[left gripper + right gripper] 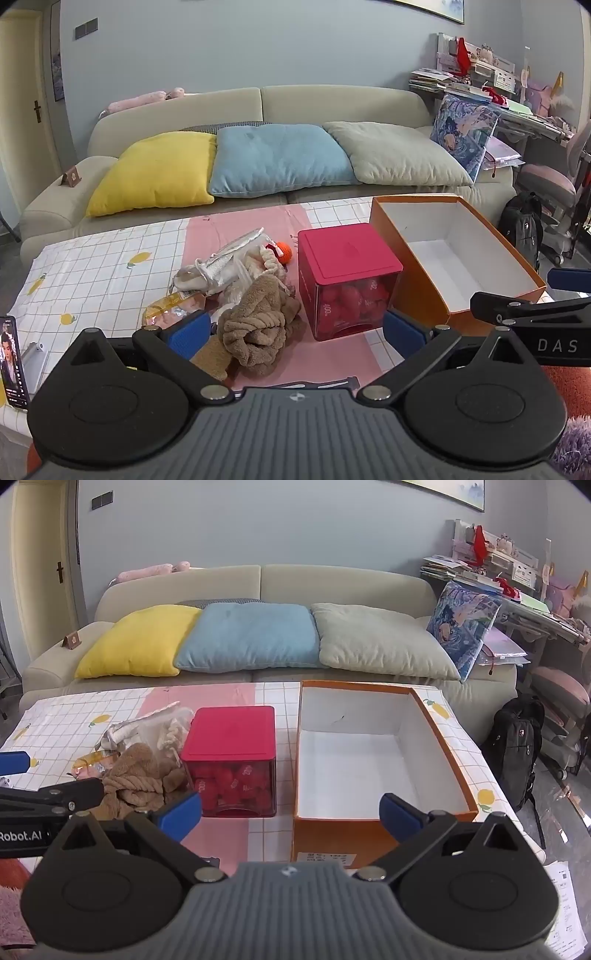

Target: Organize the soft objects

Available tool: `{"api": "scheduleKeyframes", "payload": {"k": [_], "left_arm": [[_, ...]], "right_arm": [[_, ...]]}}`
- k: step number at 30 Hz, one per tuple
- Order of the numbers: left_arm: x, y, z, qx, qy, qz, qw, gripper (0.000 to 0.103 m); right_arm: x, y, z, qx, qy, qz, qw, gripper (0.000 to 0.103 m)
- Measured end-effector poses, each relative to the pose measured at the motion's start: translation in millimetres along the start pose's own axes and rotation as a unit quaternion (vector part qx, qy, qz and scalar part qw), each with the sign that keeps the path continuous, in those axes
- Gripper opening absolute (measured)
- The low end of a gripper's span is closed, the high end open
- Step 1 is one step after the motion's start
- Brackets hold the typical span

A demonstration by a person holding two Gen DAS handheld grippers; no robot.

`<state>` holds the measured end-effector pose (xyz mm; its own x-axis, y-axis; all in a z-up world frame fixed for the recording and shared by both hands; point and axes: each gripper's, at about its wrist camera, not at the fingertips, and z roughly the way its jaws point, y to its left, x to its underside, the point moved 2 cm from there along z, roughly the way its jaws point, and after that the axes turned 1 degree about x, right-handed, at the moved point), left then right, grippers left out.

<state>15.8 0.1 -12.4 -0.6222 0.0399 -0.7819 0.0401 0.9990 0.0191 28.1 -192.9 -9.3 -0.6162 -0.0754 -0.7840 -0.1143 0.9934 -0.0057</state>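
A pile of soft things lies on the checked tablecloth: a brown fluffy cloth point(258, 325) point(136, 782) in front, a silver-white pouch point(225, 262) point(147, 727) and cream knitted pieces behind, a small orange ball point(284, 251) at the back. My left gripper point(295, 332) stands open just before the brown cloth, nothing between its blue pads. My right gripper point(291, 812) is open too, hovering before the gap between the red box point(232, 760) point(347, 280) and the empty orange cardboard box point(369, 760) point(454, 254).
A phone point(13, 362) leans on a stand at the table's left edge. Behind the table is a beige sofa point(258, 107) with yellow, blue and grey cushions. A black backpack point(517, 746) and a cluttered desk stand at the right.
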Motion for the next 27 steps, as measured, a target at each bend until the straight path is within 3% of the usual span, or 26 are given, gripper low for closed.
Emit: {"api": "scheduleKeyframes", "payload": {"k": [27], "left_arm": [[-1.0,1.9,0.6,0.029,0.001,-0.014,0.9995,0.103]], "right_arm": [[0.8,2.0,3.3,0.002,0.002,-0.001,1.0,0.1]]}}
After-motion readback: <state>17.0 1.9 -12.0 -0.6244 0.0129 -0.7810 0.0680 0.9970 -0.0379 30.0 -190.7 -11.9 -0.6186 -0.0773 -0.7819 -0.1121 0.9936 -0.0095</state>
